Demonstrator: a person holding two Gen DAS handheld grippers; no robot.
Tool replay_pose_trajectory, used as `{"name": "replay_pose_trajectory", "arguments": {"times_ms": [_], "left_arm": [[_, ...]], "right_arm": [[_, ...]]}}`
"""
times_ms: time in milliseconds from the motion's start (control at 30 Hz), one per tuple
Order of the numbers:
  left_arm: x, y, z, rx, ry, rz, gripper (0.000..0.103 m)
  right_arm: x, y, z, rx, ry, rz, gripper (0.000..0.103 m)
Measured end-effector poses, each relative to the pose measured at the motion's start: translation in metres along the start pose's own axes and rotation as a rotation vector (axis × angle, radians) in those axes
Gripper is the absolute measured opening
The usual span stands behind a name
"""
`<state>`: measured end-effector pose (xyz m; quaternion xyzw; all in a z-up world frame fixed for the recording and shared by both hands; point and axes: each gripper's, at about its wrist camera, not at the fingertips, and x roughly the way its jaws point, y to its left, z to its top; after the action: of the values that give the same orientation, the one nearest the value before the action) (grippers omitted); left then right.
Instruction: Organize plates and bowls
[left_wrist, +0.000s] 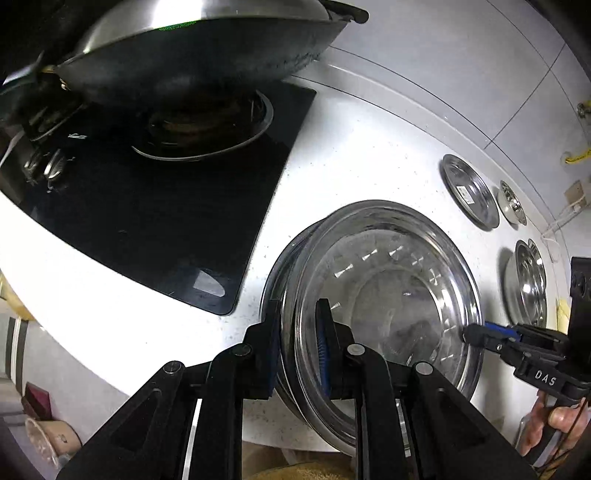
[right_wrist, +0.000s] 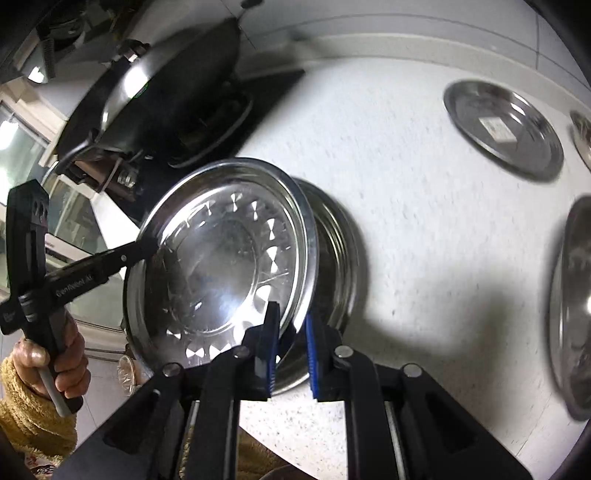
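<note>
Both tools on plate rim

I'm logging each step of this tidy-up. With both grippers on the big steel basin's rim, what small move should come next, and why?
Probably lower it straight down and let go. The left gripper and right gripper each pinch opposite sides of the big steel basin, which sits tilted in a second basin on the counter.

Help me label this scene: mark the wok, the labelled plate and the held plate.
wok (left_wrist: 177, 70), left wrist view, dark outer wall.
labelled plate (right_wrist: 480, 107), right wrist view, bare inner floor.
held plate (right_wrist: 221, 258), right wrist view, shiny centre.
</note>
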<state>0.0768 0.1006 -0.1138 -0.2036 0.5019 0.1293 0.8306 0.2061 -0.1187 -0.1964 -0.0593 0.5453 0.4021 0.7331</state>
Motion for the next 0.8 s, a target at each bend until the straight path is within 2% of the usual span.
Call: {"name": "replay_pose_trajectory", "arguments": {"times_ms": [367,467,800], "left_arm": [[0.037,0.007,0.017,0.114,0.027,-0.051,0.01],[0.039,0.003,0.022,0.13,0.035,-0.089,0.009],[0.038,-0.005,0.039,0.181,0.039,-0.11,0.009]], "right_arm": [[0.015,0.004,-0.009,0.065,0.016,-0.083,0.013],[0.022,0.002,-0.01,0.086,0.027,-0.085,0.013],[0.025,0.011,-0.008,0.108,0.045,-0.127,0.015]]}}
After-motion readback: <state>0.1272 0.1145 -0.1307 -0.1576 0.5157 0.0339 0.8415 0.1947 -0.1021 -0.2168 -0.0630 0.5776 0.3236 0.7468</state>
